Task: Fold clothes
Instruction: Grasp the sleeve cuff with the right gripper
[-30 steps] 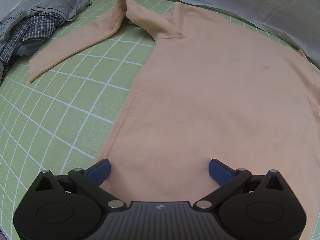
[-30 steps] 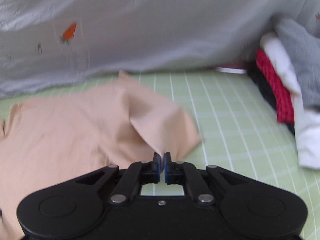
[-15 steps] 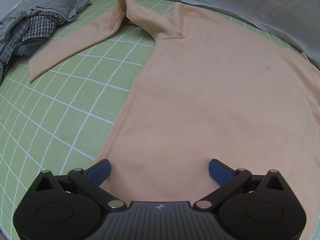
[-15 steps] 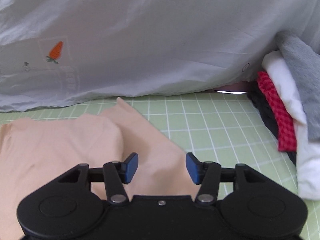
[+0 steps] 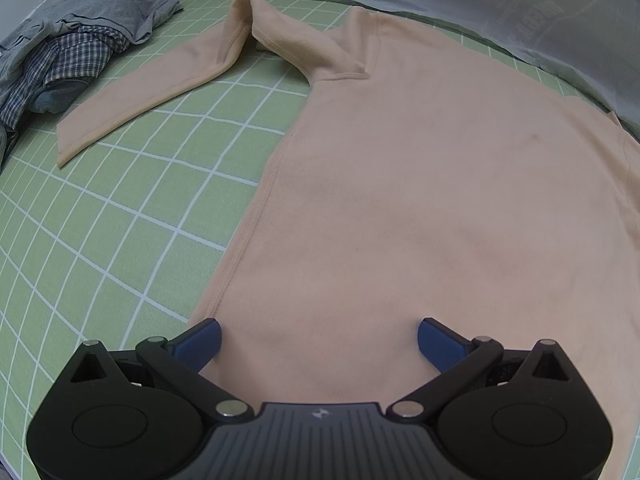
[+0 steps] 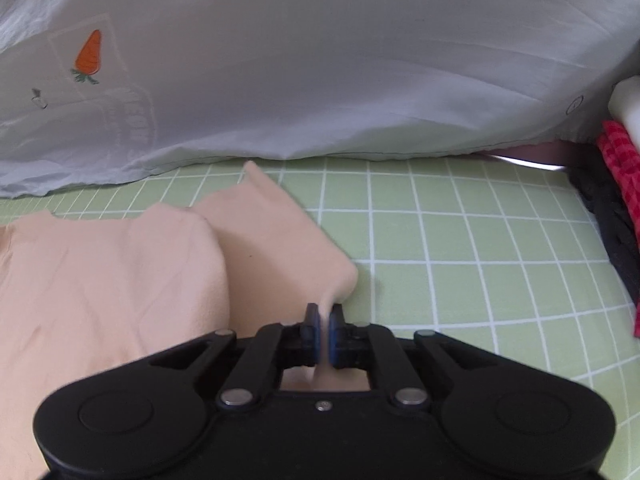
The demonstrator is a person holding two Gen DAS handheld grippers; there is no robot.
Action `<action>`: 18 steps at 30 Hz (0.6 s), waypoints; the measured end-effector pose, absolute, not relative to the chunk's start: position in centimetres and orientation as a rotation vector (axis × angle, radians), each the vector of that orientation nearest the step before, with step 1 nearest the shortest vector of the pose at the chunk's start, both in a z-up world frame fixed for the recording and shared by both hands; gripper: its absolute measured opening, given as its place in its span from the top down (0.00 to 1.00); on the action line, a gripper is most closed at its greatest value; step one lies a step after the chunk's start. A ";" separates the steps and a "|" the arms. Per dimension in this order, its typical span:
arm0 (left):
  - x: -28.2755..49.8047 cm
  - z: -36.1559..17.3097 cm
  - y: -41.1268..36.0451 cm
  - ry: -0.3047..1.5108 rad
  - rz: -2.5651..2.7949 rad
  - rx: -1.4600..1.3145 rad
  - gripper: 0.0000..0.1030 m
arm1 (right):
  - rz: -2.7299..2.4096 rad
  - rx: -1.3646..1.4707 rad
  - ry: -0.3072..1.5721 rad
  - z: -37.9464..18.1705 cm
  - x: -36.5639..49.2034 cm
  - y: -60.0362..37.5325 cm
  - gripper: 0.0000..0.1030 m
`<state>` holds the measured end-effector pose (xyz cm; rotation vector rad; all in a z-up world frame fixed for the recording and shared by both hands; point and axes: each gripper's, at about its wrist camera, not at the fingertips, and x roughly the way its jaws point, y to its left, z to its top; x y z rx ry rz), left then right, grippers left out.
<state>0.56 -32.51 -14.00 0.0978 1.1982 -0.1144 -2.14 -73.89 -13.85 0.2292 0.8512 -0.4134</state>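
My right gripper (image 6: 325,330) has its jaws pinched tight on a fold of the peach top's right sleeve (image 6: 280,240), cloth rising in a small ridge btwn the blue pads at centre-bottom of the right wrist view. My left gripper (image 5: 319,342) sits wide open, nothing in it, pads straddling the hem area at the bottom of the left wrist view; can't tell if they touch the cloth.

The peach top (image 5: 420,200) lies flat, long axis running from my left jaws at bottom up toward the neck at upper right. The key relation: the sleeve I'm holding lies just right of the body panel, so the body is to the left of my right jaws. I'd judge the fold goes leftward, across the torso. Right hand is the nearer one, obv. The left sleeve (image 5: 160,80) is stretched out toward upper left, kinked at the shoulder, not yet folded.

Surface: green grid mat (image 5: 100,240), soft-looking. Room is tight: grey sheet w/ a carrot print (image 6: 90,52) along the top, a pile of grey and checked clothes (image 5: 72,56) upper left, red and black garments (image 6: 616,184) at right edge.
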 end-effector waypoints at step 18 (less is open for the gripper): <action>0.6 -13.9 -32.5 1.195 -0.098 0.084 0.00 | -0.781 0.421 0.777 -9.7 -18.4 -71.9 0.43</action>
